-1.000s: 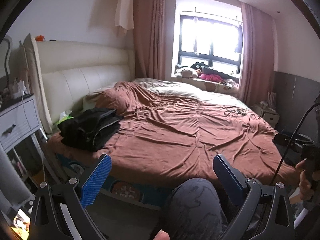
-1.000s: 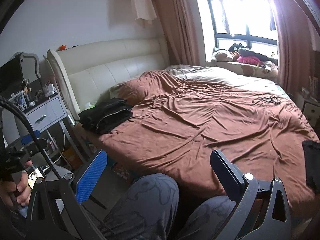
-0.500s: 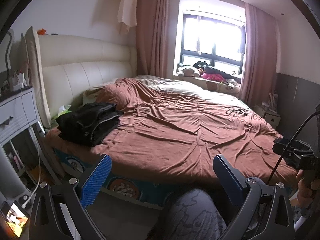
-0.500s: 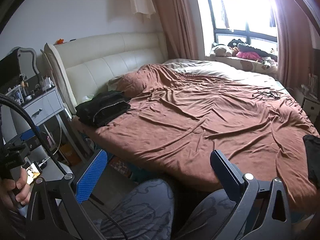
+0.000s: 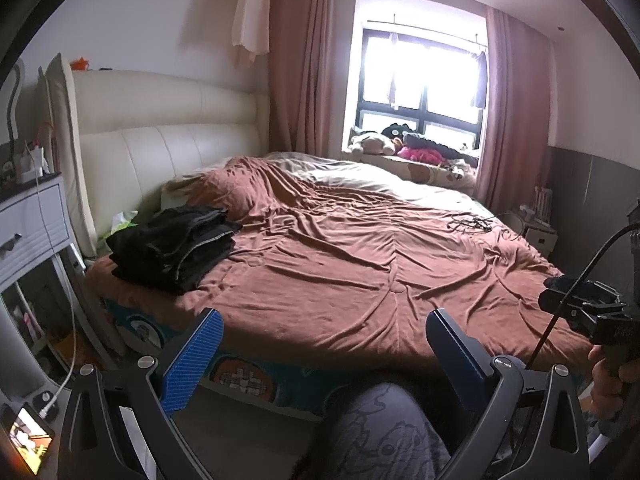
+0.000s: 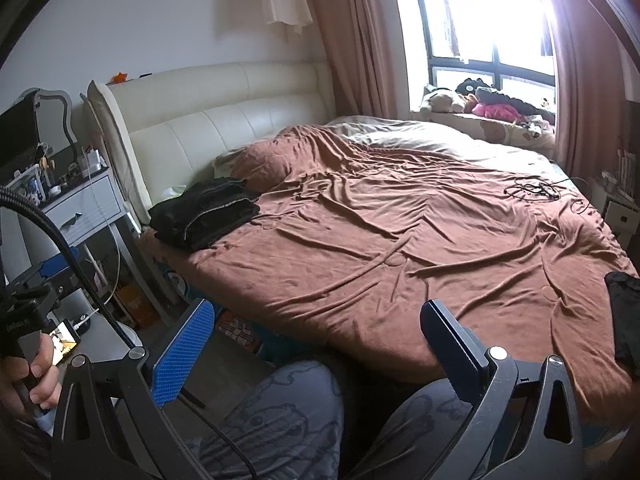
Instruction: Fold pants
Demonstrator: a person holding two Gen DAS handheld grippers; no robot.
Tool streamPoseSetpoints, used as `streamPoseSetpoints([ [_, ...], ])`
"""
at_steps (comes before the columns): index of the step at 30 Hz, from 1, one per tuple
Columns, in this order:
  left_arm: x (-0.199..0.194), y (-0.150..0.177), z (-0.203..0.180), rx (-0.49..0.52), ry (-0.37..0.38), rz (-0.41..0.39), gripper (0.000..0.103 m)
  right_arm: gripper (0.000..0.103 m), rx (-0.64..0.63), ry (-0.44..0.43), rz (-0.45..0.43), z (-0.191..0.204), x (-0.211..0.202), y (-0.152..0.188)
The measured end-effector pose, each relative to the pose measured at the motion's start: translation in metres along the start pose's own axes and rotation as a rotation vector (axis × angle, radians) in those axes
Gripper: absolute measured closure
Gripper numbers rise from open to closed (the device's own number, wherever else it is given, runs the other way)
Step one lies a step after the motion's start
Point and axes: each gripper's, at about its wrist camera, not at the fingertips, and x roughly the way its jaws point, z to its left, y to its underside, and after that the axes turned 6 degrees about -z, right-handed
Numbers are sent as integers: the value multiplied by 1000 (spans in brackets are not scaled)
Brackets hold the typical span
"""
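A pile of folded black pants (image 5: 174, 248) lies on the near left corner of the bed, by the headboard; it also shows in the right wrist view (image 6: 204, 214). Another dark garment (image 6: 624, 316) lies at the bed's right edge, only partly in view. My left gripper (image 5: 320, 354) is open and empty, held off the bed's near edge above my knee. My right gripper (image 6: 316, 344) is open and empty too, also short of the bed.
The bed is covered by a wrinkled brown sheet (image 5: 360, 264). A black cable (image 5: 470, 223) lies on its far right. A white nightstand (image 5: 28, 220) stands left of the bed. A phone (image 5: 26, 448) lies lit on the floor. Stuffed toys (image 5: 404, 146) sit on the window sill.
Both grippers have risen and tilted a little, so the bed and pants pile sit higher and closer in view. Both stay open and empty.
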Motion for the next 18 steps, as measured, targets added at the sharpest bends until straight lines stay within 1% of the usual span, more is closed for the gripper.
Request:
streamPoseSetpoints([
  [12, -4, -1, 4, -9, 0, -16, 1, 0, 11, 10, -5, -5, -5, 2],
  [18, -4, 3, 6, -20, 3, -8, 1, 0, 10, 28, -6, -7, -5, 2],
])
